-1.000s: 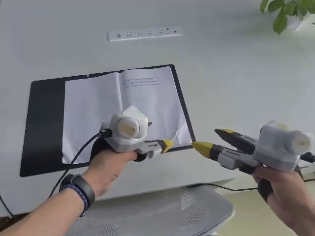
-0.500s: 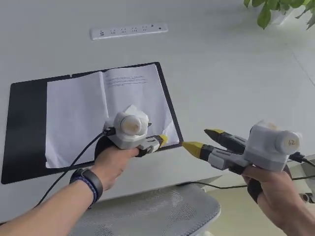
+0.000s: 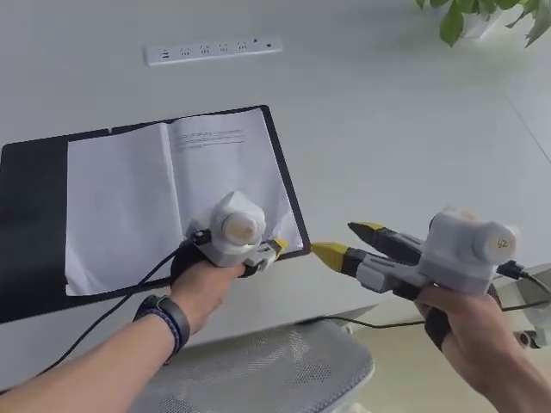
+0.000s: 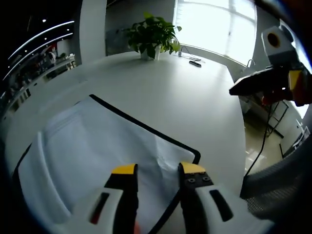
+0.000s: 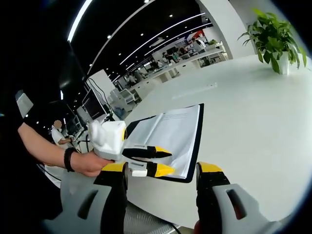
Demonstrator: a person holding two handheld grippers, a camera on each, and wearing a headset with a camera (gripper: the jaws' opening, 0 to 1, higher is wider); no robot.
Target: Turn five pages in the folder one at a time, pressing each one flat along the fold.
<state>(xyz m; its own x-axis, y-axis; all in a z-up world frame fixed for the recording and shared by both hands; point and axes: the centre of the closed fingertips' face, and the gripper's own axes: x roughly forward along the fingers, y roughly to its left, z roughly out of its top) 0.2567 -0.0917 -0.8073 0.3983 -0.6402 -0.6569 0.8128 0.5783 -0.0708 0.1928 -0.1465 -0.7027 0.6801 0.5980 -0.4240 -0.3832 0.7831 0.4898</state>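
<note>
A: Head view first. Where is the folder?

B: The folder (image 3: 34, 215) lies open on the white table (image 3: 405, 129), left of centre in the frame. White pages (image 3: 172, 189) cover most of it. The left gripper (image 3: 277, 248) sits at the folder's lower right corner, its yellow tips over the edge of the right-hand page.

A: Why there?

B: Probably because a loose corner is the easiest place to catch one sheet alone. The right gripper (image 3: 349, 241) hangs at the lower right of the frame, off the folder, jaws spread on nothing. I judge it is waiting to press along the fold.

A: And the left gripper view?

B: Its two jaws rise from the bottom, apart, with a gap between them. Through that gap you see the page's creased corner (image 4: 158, 155) and the folder's black edge. I cannot tell whether the tips touch the paper. The right gripper is at the upper right, well apart from the folder.

A: The right gripper view?

B: Its own jaws stand wide apart at the bottom, empty. Just above them, at centre frame, the left gripper's tips (image 5: 165, 161) are parted at the folder's near corner. The folder (image 5: 197, 141) stretches away toward the upper middle, near the right gripper but not touching it.
</note>
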